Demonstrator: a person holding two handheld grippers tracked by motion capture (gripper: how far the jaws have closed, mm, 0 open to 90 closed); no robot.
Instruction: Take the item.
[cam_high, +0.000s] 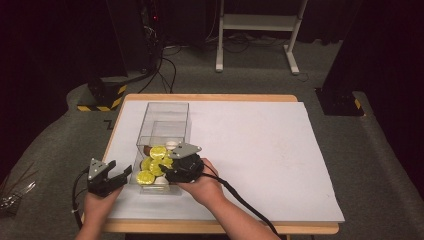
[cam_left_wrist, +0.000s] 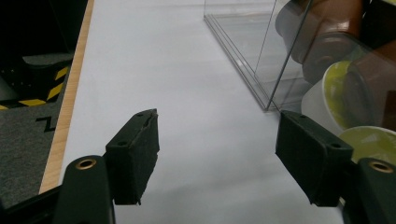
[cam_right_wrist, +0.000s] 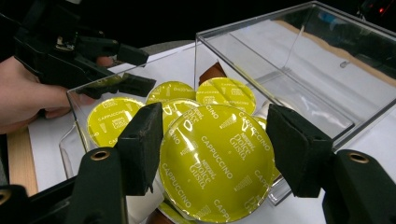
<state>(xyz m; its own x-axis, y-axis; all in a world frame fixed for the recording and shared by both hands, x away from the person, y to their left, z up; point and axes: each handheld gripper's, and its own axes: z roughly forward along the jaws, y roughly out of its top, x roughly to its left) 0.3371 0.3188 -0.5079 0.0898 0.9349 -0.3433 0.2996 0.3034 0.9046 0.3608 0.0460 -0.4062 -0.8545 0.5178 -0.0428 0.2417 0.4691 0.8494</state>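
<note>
My right claw (cam_right_wrist: 212, 149) gapes wide around a yellow capsule (cam_right_wrist: 217, 163) atop the clear box (cam_high: 165, 120); left claw (cam_left_wrist: 219, 158) wide, empty, beside it.

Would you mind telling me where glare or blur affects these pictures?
Right gripper view: light glints off the foil lid of the big yellow capsule, print still legible. Left gripper view: capsules behind the clear box wall look soft and smeared. High view: evenly lit white table sheet, dark surroundings, overall low sharpness.

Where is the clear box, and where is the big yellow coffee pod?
clear box (cam_high: 165, 111): high view, far empty end wall.
big yellow coffee pod (cam_right_wrist: 217, 161): right gripper view, middle of its printed foil lid.
</note>
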